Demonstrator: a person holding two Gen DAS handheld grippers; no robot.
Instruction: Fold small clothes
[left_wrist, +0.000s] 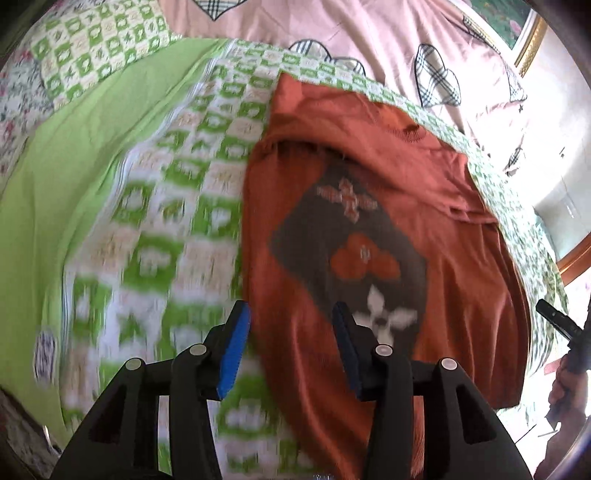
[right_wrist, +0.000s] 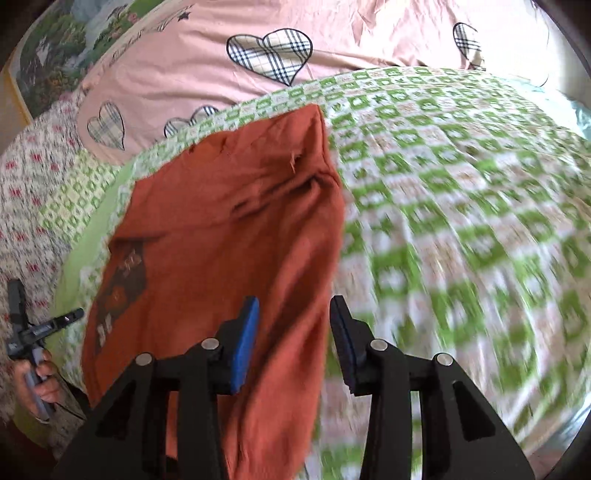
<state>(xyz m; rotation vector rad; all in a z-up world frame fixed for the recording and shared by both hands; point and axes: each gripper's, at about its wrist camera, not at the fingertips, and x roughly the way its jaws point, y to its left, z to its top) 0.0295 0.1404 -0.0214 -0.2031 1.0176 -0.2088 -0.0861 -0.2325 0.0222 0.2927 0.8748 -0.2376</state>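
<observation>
The orange shirt (left_wrist: 369, 206) lies partly folded on the green checked bed cover (left_wrist: 177, 206), looking light, limp and prone to wrinkle, best pinched at its near hem corners by the left hand-held gripper (left_wrist: 291, 347) and right hand-held gripper (right_wrist: 293, 343), both spread and empty.

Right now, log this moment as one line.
left gripper open, empty | right gripper open, empty | orange shirt on checkered quilt, sleeve folded in
</observation>
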